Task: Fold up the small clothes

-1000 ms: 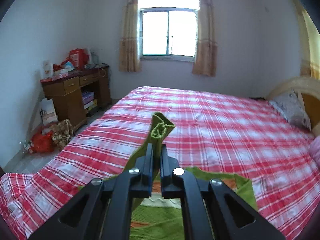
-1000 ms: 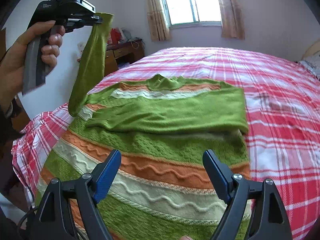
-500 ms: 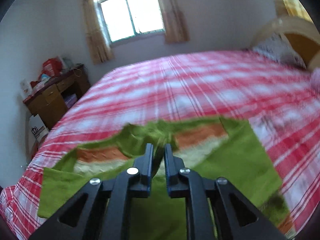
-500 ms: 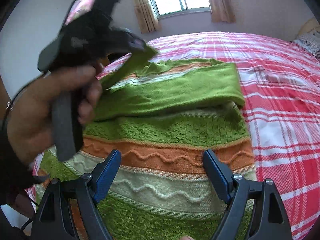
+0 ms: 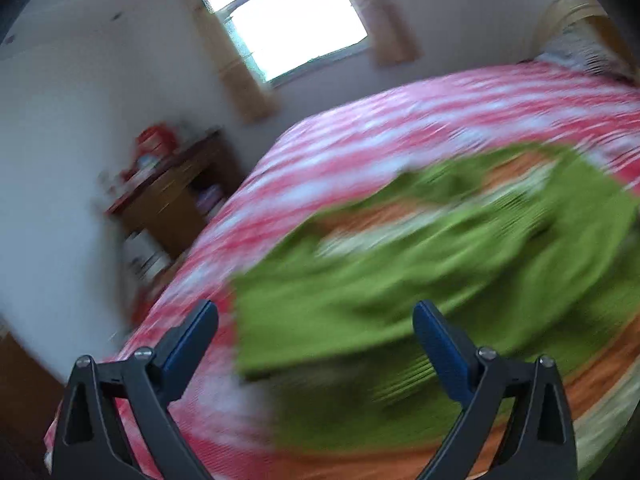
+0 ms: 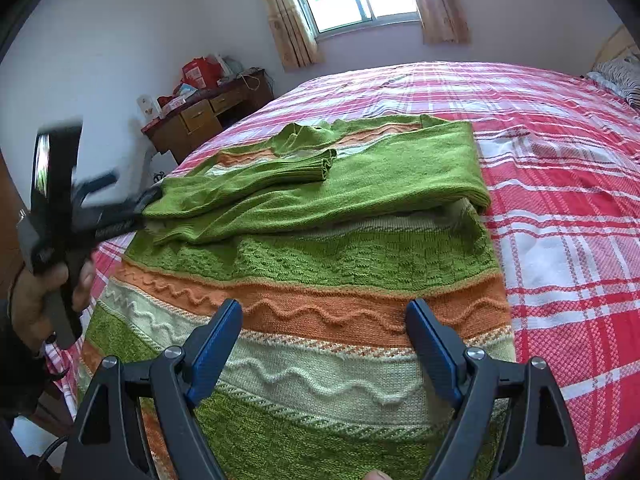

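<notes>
One striped sweater (image 6: pixel 320 272) on checked bed (image 6: pixel 560 240), two sleeves folded across, left gripper (image 5: pixel 316 320) spread, right gripper (image 6: pixel 324 320) spread.

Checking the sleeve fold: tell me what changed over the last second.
The left gripper carried the sleeve down from mid-air across the sweater, opened its fingers and let go; the sleeve now lies folded over the chest. The right gripper stayed open above the hem, and the sweater's body stayed flat on the bed.

Left wrist view smeared by blur; sweater (image 5: pixel 400 280) folds perhaps unreadable, desk (image 5: pixel 176 196) clutter indistinct
</notes>
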The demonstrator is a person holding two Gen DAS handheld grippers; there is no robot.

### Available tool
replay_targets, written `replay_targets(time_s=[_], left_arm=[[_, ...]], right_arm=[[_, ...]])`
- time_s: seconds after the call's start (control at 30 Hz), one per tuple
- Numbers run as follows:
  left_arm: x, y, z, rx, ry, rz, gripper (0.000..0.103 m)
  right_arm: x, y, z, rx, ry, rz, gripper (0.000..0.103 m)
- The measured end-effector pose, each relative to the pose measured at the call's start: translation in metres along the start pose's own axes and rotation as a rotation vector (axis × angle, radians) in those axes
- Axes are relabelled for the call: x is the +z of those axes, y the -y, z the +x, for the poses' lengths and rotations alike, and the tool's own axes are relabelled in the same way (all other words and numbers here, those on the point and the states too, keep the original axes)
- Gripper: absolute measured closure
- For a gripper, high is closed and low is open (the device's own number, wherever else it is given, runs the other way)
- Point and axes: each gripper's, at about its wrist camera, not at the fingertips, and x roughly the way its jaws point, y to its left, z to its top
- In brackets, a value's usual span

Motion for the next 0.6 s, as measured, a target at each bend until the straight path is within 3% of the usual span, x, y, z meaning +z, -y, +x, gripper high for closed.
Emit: replay_targets(time_s=[0.13,0.23,0.27,0.33,0.53,0.6], left_arm=[[-0.023,-0.045,0.041,0.063,-0.156,-0.107,0.003],[-0.025,-0.059,0.062,0.074,-0.209,-0.172,0.003],[-0.026,-0.062,0.068,0.082,-0.221,-0.196,0.003],[-0.029,-0.066,0.072,0.064,-0.220,-0.242,0.000],[-0.041,-0.069,0.071,0.023,-0.211,-0.318,0.000],[-0.046,-0.074,0.076,0.001,-0.215,-0.342,0.000]], right_arm=[[0.029,-0.003,-0.004,0.040,-0.011,0.041,0.019],[0.061,-0.007,0.002,0.082,-0.018,0.070,0.021],[0.069,-0.009,0.007,0.082,-0.028,0.073,0.024],[0.090,-0.007,0.028,0.066,-0.059,0.093,0.042],[0.114,-0.010,0.102,-0.011,-0.155,0.093,0.045],[0.115,-0.010,0.126,0.013,-0.203,0.115,0.052]])
